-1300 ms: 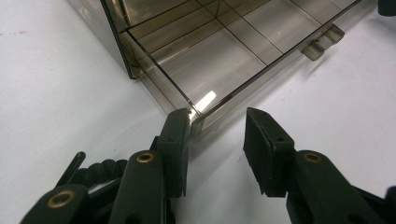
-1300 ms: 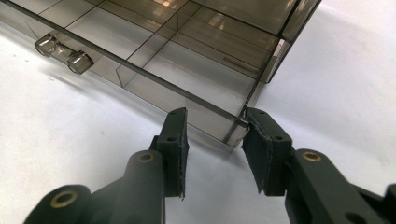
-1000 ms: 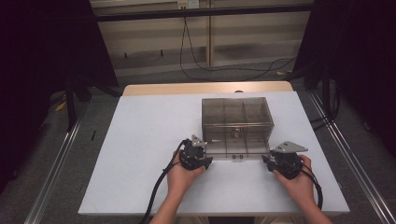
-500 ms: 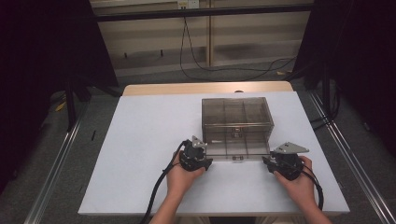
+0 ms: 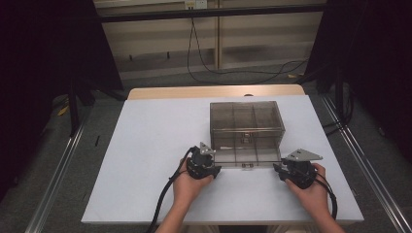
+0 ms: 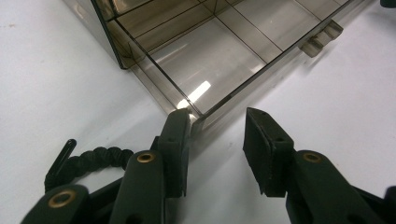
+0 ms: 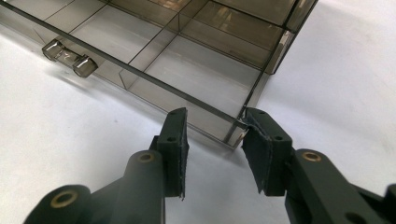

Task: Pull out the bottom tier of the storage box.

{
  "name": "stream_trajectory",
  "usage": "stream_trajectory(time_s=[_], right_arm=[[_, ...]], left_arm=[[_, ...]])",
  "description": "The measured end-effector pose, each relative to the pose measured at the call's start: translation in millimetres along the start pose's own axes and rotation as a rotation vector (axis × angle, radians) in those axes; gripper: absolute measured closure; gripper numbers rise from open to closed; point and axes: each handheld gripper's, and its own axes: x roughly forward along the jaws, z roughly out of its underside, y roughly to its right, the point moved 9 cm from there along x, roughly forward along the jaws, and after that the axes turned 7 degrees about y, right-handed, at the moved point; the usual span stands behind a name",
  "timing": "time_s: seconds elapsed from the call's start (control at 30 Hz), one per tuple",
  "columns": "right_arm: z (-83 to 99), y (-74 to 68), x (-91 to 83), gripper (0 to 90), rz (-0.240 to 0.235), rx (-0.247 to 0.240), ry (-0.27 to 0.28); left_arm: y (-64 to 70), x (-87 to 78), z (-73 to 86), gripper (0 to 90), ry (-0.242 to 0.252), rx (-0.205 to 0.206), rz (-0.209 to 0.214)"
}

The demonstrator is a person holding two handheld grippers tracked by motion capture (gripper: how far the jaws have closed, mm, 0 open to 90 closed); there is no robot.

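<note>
A smoke-tinted clear drawer box (image 5: 247,127) stands on the white table (image 5: 145,155), right of centre. Its lowest drawer (image 5: 248,156) projects toward the near edge, with its small clear handle (image 5: 247,165) at the middle of the front wall.

The left hand-held gripper (image 5: 212,171) sits at the drawer's near-left corner. In the left gripper view (image 6: 217,140) the jaws stand moderately apart and hold nothing; one pad touches or nearly touches the corner of the drawer front, and the other pad lies clear of it over bare table.

The right hand-held gripper (image 5: 279,170) sits at the near-right corner. In the right gripper view (image 7: 215,140) the jaws are likewise moderately apart with nothing clamped; the corner of the drawer lies between the pads, one of which appears to touch it, though contact cannot be confirmed.

Placement rationale: one gripper at each front corner lets force be applied evenly, so the drawer should travel straight on its guides rather than skew and bind. The open jaws suggest a pushing contact, not a grasp. The handle is left free between the two grippers. The drawer's compartments appear empty.
</note>
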Motion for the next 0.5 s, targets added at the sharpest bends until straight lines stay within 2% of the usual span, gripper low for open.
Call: stream_trajectory(time_s=[0.37, 0.5], right_arm=[[0.5, -0.4, -2.3, 61.5, -0.006, -0.005, 0.002], [0.8, -0.7, -3.0, 61.5, -0.007, -0.003, 0.001]], left_arm=[[1.9, -1.0, 1.6, 61.1, -0.001, -0.005, 0.006], [1.3, -1.8, 2.1, 61.1, -0.007, 0.004, 0.003]])
